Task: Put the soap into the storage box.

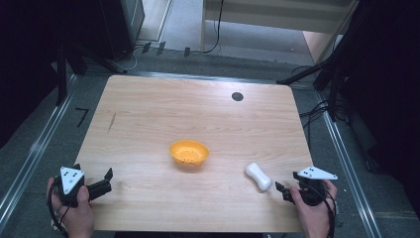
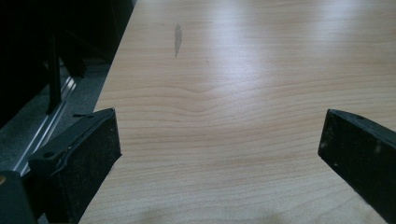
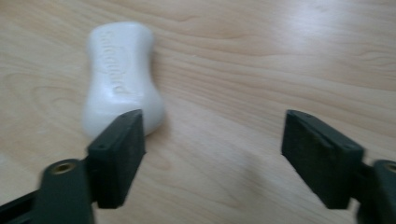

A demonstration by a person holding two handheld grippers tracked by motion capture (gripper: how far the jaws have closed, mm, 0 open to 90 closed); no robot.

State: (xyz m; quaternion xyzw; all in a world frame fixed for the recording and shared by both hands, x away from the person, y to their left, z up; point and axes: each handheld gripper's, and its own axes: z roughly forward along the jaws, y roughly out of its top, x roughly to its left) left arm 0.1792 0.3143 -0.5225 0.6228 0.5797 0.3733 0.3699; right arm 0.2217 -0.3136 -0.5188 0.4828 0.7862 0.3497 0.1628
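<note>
A white bar of soap (image 1: pixel 258 176) lies flat on the wooden table (image 1: pixel 198 114), right of an orange bowl (image 1: pixel 188 153) that stands near the middle. My right gripper (image 1: pixel 288 183) sits just right of the soap, near the front edge, jaws wide apart. In the right gripper view the soap (image 3: pixel 119 79) lies ahead of the left jaw and partly behind it, outside the gap, and my right gripper (image 3: pixel 212 135) holds nothing. My left gripper (image 1: pixel 106 181) rests at the front left corner. It (image 2: pixel 219 135) is open over bare wood.
A small black round disc (image 1: pixel 237 96) sits in the tabletop at the back right. A dark streak (image 1: pixel 112 121) marks the wood at the left, also seen in the left gripper view (image 2: pixel 177 39). Metal rails (image 1: pixel 34 153) run along the floor on both sides.
</note>
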